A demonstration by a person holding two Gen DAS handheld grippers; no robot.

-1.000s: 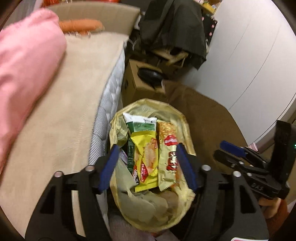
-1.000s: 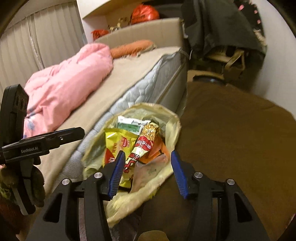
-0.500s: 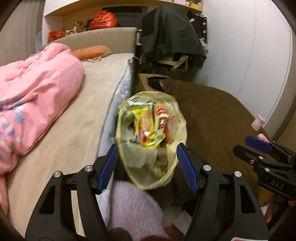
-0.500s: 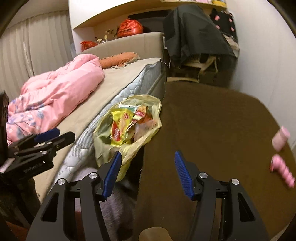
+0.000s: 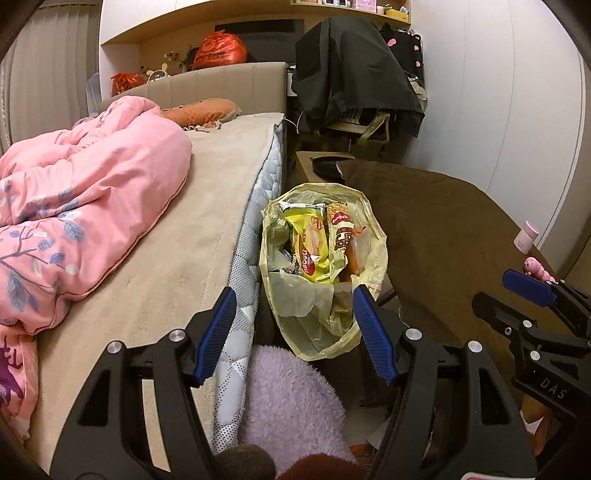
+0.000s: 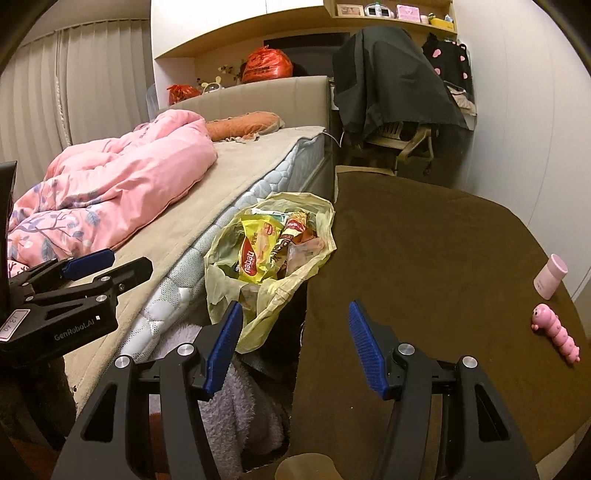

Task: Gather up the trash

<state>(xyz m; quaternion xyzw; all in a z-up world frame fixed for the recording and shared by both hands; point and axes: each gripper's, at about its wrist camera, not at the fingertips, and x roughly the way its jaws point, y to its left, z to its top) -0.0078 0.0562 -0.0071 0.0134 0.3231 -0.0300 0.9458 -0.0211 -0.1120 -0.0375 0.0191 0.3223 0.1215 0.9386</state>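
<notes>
Trash bag (image 5: 321, 266) sits in the gap between the bed (image 5: 192, 236) and the brown-covered table (image 6: 424, 258), at 12 o'clock from the left gripper (image 5: 295, 332). Snack wrappers (image 5: 314, 243) already fill it.

Left gripper: jaws wide apart, holding nothing. Right gripper (image 6: 295, 343): likewise spread and empty, bag at its 11 o'clock.

Judgement: collection looks mostly done. No loose wrappers visible on the table; only a pink bottle (image 6: 550, 277) and pink caterpillar toy (image 6: 556, 332) at 3 o'clock.

place: bedroom | cues: bed (image 5: 207, 206), pink duvet (image 5: 85, 199), shelf (image 6: 395, 11)
</notes>
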